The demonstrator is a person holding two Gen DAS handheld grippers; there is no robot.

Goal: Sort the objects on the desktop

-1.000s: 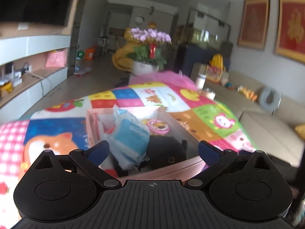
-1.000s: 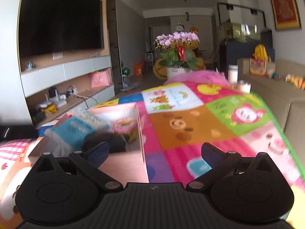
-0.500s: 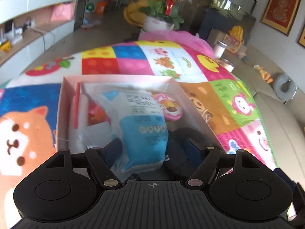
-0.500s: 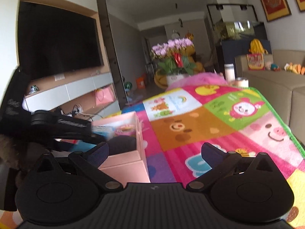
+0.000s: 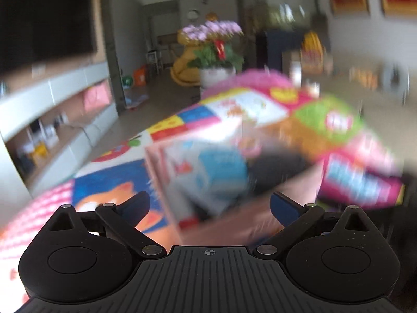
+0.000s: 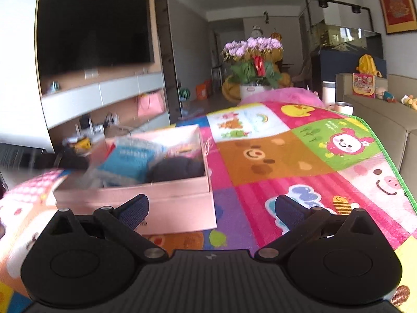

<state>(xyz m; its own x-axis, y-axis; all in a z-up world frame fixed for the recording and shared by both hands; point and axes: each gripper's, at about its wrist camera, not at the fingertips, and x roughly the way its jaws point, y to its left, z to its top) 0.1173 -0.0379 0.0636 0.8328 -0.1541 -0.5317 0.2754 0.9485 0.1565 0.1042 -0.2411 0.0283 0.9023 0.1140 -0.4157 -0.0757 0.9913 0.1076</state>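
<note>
Pink box [image 6: 146, 198] sits on my colourful cartoon mat [image 6: 299, 161], holding a blue-labelled packet [image 6: 127, 160] and a dark soft item [image 6: 177, 168] side by side, the dark one nearer the box's right wall. I see my right hand-held gripper [image 6: 211, 206] spread wide with nothing between its 2 fingers, low over the mat just in front of the box. My left hand-held gripper [image 5: 208, 204] is also spread wide and empty, facing the same box [image 5: 242, 221]; that view is heavily blurred, so I cannot tell finer detail there. A potted pink orchid [image 6: 254, 65] stands beyond the mat's far end.
</note>
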